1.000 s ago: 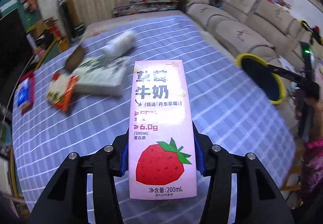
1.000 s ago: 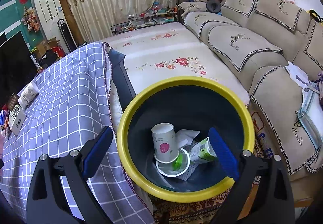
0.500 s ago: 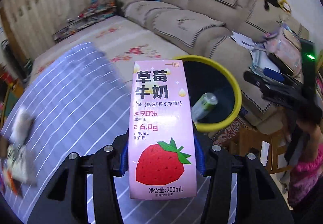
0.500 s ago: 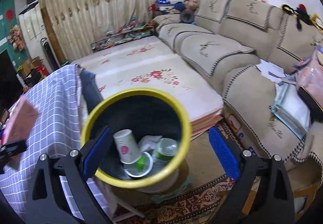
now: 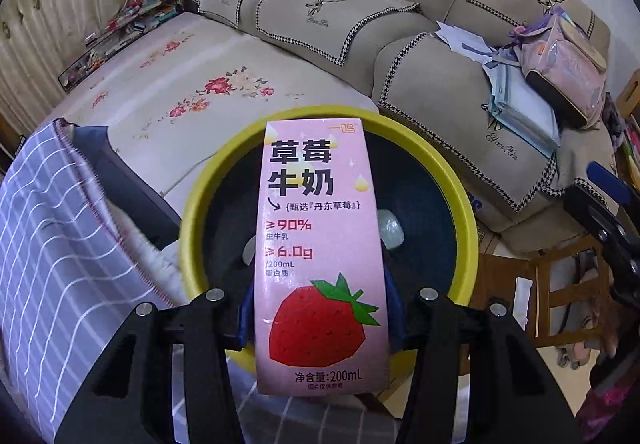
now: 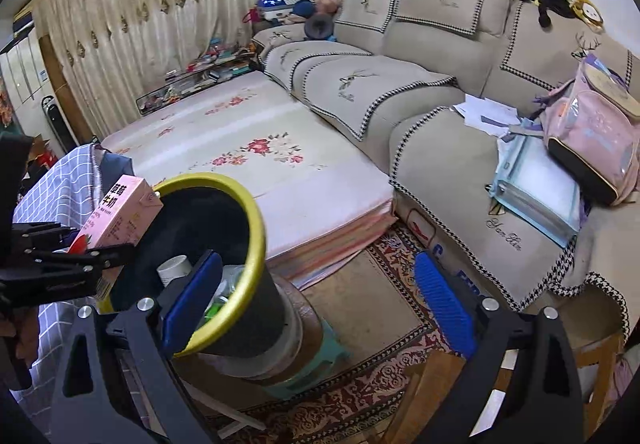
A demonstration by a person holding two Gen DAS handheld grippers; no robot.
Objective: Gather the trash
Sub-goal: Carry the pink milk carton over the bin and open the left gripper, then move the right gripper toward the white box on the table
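Lengthwise, milk carton (image 5: 320,256) points forward over bin (image 5: 466,204).

My left gripper (image 5: 320,318) is built of matte black plastic: two angular arms that widen toward the camera, each with triangular cut-outs and two round silver screw heads on its upper face. Slim ribbed blue pads line the inner sides of its fingers (image 5: 246,314). My right gripper (image 6: 316,304) is the same make, with black angular arms, triangular openings and silver screw heads near the finger roots. Its fingers (image 6: 444,304) carry long bright blue pads with fine ribbing across their faces.
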